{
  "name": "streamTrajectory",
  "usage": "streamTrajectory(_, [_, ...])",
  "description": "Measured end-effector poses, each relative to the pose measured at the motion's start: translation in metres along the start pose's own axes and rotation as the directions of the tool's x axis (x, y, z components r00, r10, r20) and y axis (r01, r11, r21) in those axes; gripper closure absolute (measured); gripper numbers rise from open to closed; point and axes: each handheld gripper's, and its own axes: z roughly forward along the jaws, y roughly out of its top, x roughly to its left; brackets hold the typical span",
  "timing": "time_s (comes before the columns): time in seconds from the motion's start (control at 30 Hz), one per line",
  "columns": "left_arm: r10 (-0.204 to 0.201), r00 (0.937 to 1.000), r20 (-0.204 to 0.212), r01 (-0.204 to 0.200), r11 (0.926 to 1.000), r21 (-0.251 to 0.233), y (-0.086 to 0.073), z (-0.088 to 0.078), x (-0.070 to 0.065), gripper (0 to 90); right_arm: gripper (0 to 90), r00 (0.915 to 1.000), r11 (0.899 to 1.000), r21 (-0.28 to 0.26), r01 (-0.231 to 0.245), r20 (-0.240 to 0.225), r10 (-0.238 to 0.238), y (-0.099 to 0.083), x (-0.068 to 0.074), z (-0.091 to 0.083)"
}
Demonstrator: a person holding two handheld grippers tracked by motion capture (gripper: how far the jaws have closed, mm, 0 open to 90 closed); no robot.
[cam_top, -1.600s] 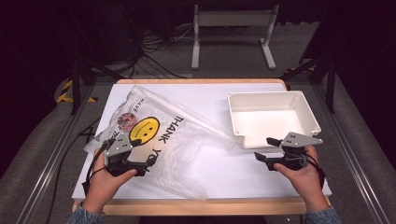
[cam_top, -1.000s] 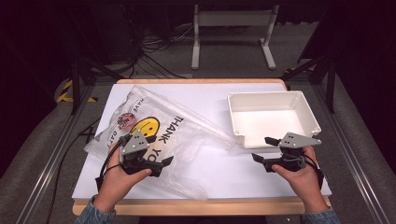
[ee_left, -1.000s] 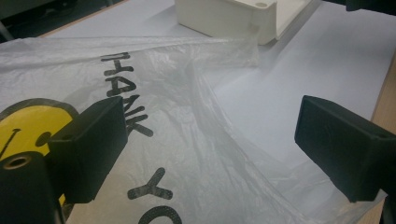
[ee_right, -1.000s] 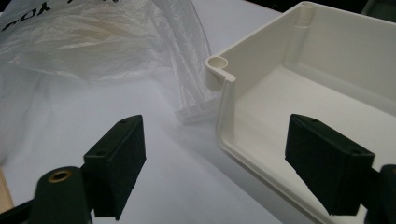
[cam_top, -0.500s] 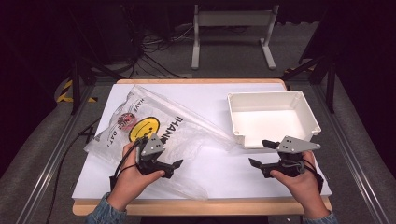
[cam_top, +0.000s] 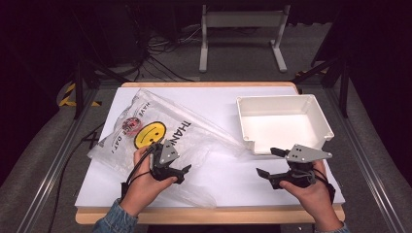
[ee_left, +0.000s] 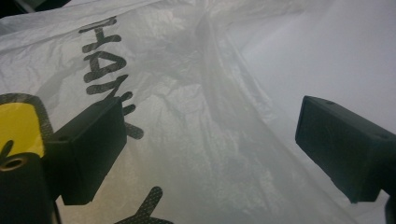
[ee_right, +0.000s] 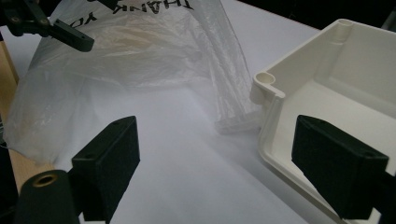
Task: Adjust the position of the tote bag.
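Since the earlier frames: left gripper shifted rightward and nearer the front edge, off the bag's left margin and onto its clear middle; right gripper hardly moved, its jaws having just been opening, nothing between them.

Nearest: both hands at the front edge of the white table top. Left gripper low over the thin translucent plastic bag with the yellow smiley face and black lettering, jaws spread wide with crumpled film beneath and between them, pads not pressing on it in the left gripper view. Likely placed so to pinch a fold of the loose film and lift one layer. Smiley print just behind and to the left of these jaws, lettering alongside.

Right gripper held level above bare table, jaws wide apart and empty, pointing toward the bag's long twisted tail; apparently waiting to take that end or the bag's mouth once the left has a hold.

Farther: square white plastic tray, empty, just ahead of the right gripper and to its right, the tail's tip touching or almost touching the tray's near corner. That corner close beside the right jaw, so a possible snag on a forward reach. Beyond the table: dark floor, cables, a pale metal stand.
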Motion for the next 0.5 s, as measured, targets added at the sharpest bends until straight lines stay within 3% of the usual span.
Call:
streamTrajectory(0.1, [0.017, 0.9996, -0.021, -0.017, 0.9998, 0.014, -0.001, 0.0, 0.0, 11.8, 15.3, 0.9999, 1.0, -0.001, -0.004, -0.012, 0.004, 0.001, 0.002, 0.002])
streamTrajectory(0.4, [0.009, 0.9998, 0.02, -0.009, 1.0, 0.0, -0.001, -0.001, 0.0, 16.6, 14.7, 0.9994, 1.0, 0.006, 0.005, -0.035, -0.005, 0.001, 0.008, 0.013])
streamTrajectory(0.5, [0.012, 0.9996, 0.026, -0.012, 0.9999, 0.012, -0.002, -0.001, 0.001, 22.9, 15.1, 0.9988, 1.0, -0.004, 0.009, -0.047, -0.009, 0.004, 0.01, 0.019])
